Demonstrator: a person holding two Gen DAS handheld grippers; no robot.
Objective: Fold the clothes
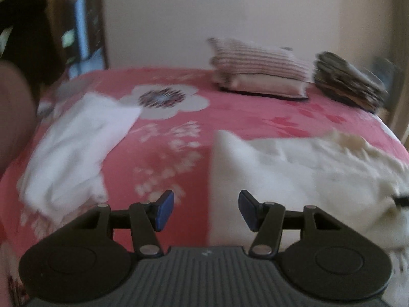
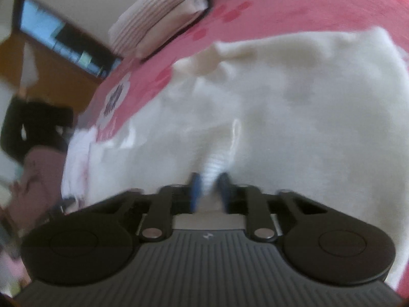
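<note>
Lying across a pink bedspread (image 1: pixel 230 117) printed with pale flowers are two pieces of clothing, both blurred by motion. One is a cream garment (image 1: pixel 294 168), soft and rumpled, spread over the near right part of the bed in the left wrist view and filling most of the right wrist view (image 2: pixel 294 107). The other is a smaller white garment (image 1: pixel 71 143), loosely bunched, on the left side of the bed and well apart from the cream one.

Two grippers show, each with two black linkage fingers tipped by blue pads. The left gripper (image 1: pixel 206 209) hovers above the bedspread near the straight left edge of the cream garment, its pads (image 1: pixel 166 209) spread apart with nothing between them. The right gripper (image 2: pixel 209 192) has its pads (image 2: pixel 195 192) drawn nearly together, pinching a narrow ribbed fold of the cream garment that rises between them.

At the far end of the bed sit two cushions. One is a striped pillow (image 1: pixel 258 69), plump and rectangular with thin dark lines on a pale ground; it also shows tilted in the right wrist view (image 2: pixel 158 18). Just beside it, to the right, lies a darker patterned cushion (image 1: pixel 350 81), flatter and too blurred to read. A plain pale wall (image 1: pixel 204 12) stands behind them.
</note>
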